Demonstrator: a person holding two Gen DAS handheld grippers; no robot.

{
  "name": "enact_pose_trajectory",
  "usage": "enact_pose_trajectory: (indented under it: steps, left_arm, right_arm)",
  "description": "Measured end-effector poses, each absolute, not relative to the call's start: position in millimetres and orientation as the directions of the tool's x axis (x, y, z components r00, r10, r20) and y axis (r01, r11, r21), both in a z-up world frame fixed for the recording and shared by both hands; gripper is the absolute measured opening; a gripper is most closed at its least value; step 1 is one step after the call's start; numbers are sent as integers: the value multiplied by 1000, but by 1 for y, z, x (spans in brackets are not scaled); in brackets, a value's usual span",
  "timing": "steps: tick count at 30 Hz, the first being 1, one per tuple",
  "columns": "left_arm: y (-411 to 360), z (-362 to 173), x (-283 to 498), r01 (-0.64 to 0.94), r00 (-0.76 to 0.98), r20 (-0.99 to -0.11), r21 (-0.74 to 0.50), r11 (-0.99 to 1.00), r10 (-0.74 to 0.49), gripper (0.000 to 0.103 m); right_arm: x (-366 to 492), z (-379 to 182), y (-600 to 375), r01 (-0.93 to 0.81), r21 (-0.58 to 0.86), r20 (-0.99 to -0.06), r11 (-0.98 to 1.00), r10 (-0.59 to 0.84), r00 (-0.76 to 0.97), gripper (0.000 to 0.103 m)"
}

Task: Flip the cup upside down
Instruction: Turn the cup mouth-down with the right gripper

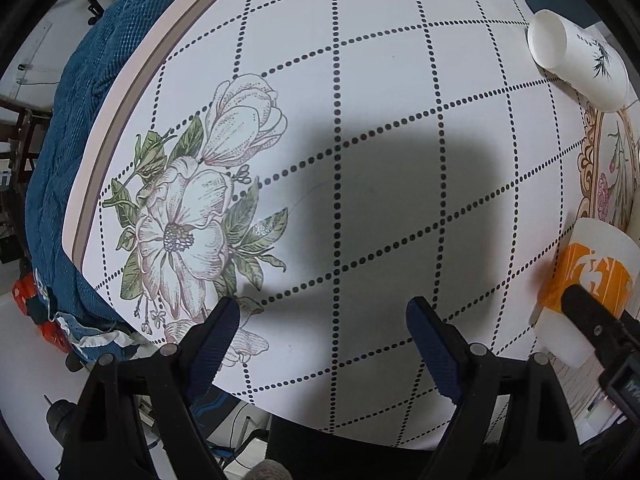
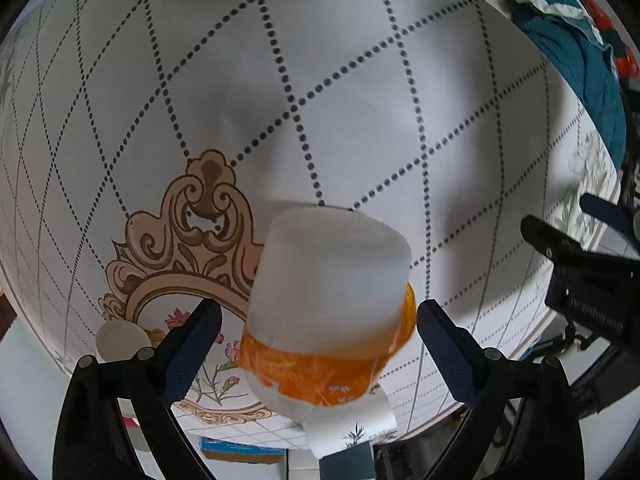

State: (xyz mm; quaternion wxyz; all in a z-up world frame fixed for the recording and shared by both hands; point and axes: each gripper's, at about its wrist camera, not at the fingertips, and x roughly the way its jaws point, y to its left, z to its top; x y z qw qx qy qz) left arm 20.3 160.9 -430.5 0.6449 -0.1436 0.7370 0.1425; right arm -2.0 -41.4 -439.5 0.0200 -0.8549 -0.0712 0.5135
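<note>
— Where is the cup?

— I see the orange-banded cup (image 2: pixel 328 304) between my right gripper (image 2: pixel 320 344) fingers, base toward 12 o'clock, blurred; the jaws stand wide, neither pad touching it that I can tell.

— The left?

— My left gripper (image 1: pixel 322 344) hangs wide over the tablecloth (image 1: pixel 380 80), holding nothing. 1 white cup (image 1: pixel 576 60) lies on its side at 2 o'clock.

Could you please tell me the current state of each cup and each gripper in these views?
White paper cup with bamboo print: lying on its side, open mouth visible.
Orange-and-white paper cup: blurred, between the right gripper's fingers, not clamped; orientation unclear.
Left gripper: open, empty.
Right gripper: open, fingers either side of the orange-and-white cup.
</note>
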Motion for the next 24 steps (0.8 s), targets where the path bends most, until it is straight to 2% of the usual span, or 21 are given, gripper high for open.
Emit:
enact_pose_trajectory:
  steps: [7,11,18,24]
  left_arm:
    - [148,-430,22,-386,-131,-991,26,922,-27,86]
    - [149,-432,25,-381,-137,-990,26,924,-28,85]
    - [144,-435,37,-366,-145,-989,31,930,-24,85]
    - [146,-433,52,-345,-140,-990,38,938,-11,85]
  right_arm:
    - [4,-449,-45,105,-111,-877,-988,147,458,93]
    - [12,-459,-33,79,-139,-865,-987,160,476,76]
    - [17,-457,-5,-44,-171,-872,-984,131,472,74]
    - [21,-447,39,-324,-180,-887,-929,10,462,74]
